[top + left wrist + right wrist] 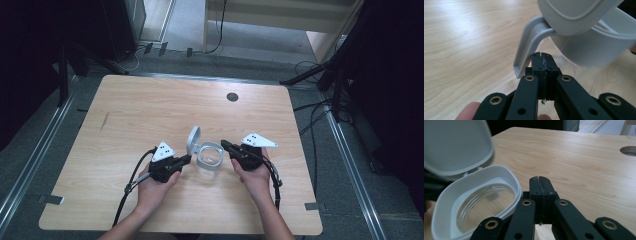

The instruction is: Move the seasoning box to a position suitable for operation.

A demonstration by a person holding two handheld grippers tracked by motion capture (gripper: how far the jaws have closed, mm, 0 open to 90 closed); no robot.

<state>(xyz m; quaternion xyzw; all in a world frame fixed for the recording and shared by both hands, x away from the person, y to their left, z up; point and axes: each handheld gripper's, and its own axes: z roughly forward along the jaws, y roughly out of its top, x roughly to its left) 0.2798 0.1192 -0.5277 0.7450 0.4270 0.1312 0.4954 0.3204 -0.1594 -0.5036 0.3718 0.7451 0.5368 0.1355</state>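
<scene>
Between the two closed, empty claws, left claw (186, 159) and right claw (225, 145), a clear jar (209, 160) with flipped-up grey lid (193, 140) stands mid-desk (125, 120), likely light, rigid, slippery; grip its handle (529, 40).

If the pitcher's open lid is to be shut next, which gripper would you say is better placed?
Probably the left gripper: its shut jaws sit at the handle beside the raised lid. The right gripper, also shut, is at the pitcher's opposite rim.

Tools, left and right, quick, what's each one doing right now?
Left tool: closed, empty, tips beside the handle of the clear jug with white flip lid.
Right tool: closed, holding nothing.
</scene>
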